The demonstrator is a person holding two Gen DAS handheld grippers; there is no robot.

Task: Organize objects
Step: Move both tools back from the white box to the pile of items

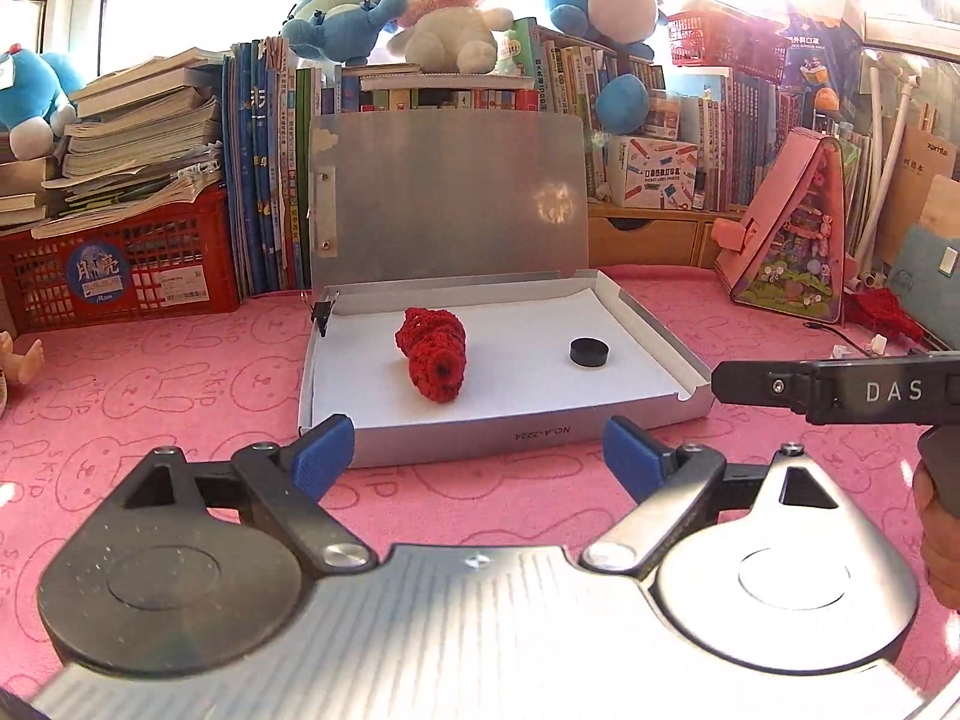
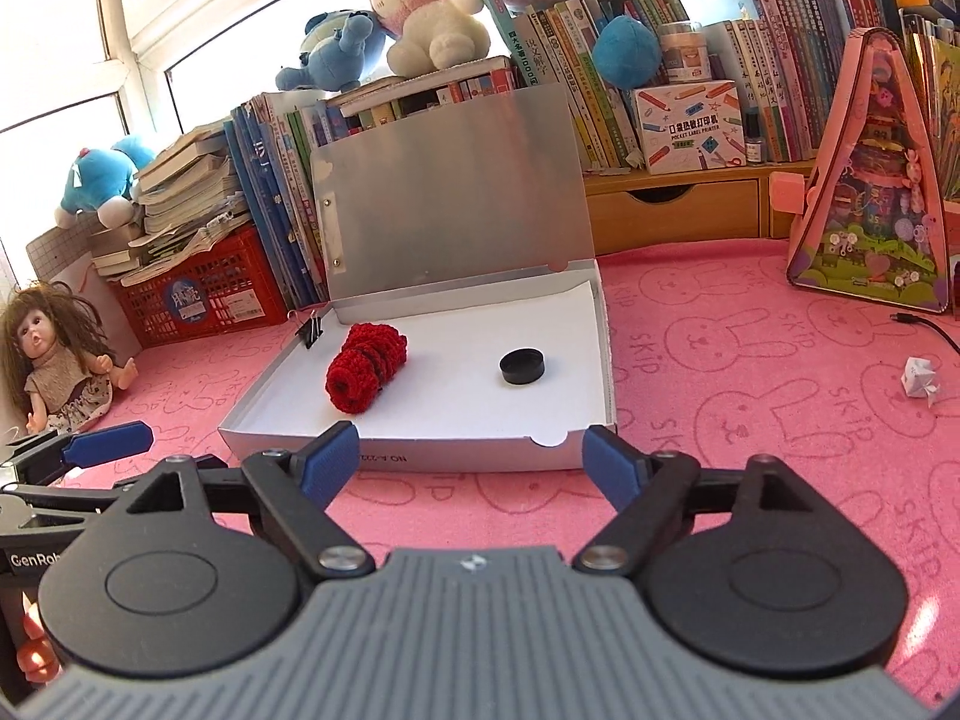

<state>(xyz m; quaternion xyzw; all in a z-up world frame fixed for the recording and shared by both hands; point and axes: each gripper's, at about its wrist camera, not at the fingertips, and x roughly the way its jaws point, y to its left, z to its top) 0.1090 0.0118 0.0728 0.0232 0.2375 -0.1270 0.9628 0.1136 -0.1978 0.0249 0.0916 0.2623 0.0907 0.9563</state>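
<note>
An open silver box with its lid raised stands on the pink mat. Inside lie a red crocheted roll at the left and a small black round cap at the right. A black binder clip sits on the box's back left corner. My left gripper is open and empty, just in front of the box. My right gripper is open and empty, also at the box's front wall.
Books, red crates and plush toys line the back. A doll sits at the left. A pink triangular toy case stands at the right. A crumpled white paper and a black cable lie on the mat at the right.
</note>
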